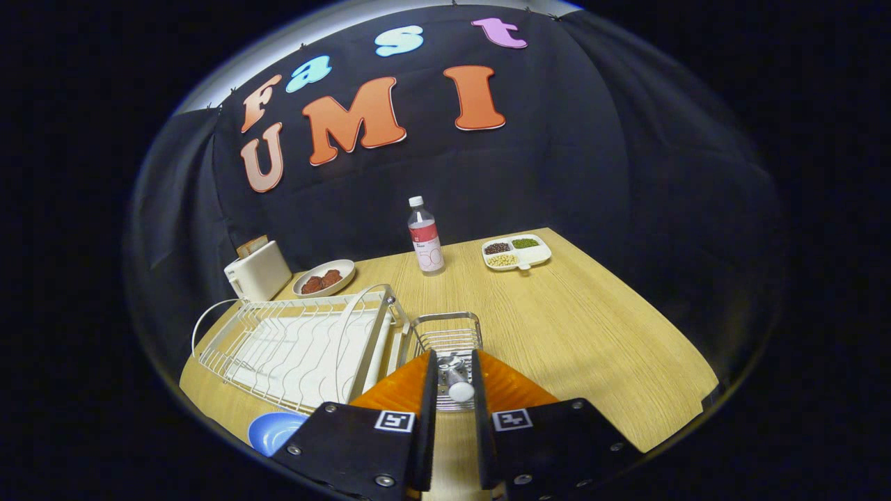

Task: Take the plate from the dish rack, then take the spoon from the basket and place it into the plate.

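The gripper sits over the wire basket, its two fingers drawn close with the spoon standing between them; the rounded handle end pokes up in the narrow gap, and the fingers look closed against its sides, though the exact contact is hard to make out. The basket hangs on the right end of the white dish rack, which spreads out at about ten o'clock from the fingers. The blue plate lies on the wooden table at roughly eight o'clock from the fingertips, just in front of the rack and apart from it. Beyond the rack, at eleven o'clock, stand a white toaster and a dish of reddish food. A bottle stands at twelve o'clock, and a compartment tray of beans at one o'clock.
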{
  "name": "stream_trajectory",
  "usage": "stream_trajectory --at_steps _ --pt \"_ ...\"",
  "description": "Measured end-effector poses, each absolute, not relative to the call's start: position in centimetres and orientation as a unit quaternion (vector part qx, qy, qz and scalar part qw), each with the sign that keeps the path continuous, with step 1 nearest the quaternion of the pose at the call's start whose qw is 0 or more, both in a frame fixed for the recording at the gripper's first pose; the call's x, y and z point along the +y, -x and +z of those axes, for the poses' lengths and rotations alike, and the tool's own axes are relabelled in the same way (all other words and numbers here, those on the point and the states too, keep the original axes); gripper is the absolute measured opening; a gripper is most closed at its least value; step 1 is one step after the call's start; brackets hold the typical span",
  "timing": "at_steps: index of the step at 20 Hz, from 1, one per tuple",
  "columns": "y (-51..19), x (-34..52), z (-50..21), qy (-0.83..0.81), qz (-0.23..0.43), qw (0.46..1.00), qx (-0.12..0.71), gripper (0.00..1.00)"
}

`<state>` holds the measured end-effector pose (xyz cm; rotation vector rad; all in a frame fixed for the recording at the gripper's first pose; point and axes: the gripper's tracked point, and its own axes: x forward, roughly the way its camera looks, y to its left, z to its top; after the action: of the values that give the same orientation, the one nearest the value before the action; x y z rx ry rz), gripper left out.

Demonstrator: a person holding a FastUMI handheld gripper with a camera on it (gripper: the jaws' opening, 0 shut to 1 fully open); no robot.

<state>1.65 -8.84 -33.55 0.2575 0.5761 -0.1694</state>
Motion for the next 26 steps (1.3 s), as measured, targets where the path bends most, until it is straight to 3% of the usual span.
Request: stream_trajectory --at_steps 2,9,16,26 --pt "-2.1 -8.0 -33.6 -0.136 -0.071 0.944 0.292 0.15" --pt "-2.7 -8.7 -31.9 -0.150 -0.092 0.936 0.305 0.09" --pt "-1.7 -8.4 -25.8 -0.134 -0.079 0.948 0.277 0.09" --pt "1.8 -3.2 -20.0 -0.181 0.018 0.948 0.260 0.09"
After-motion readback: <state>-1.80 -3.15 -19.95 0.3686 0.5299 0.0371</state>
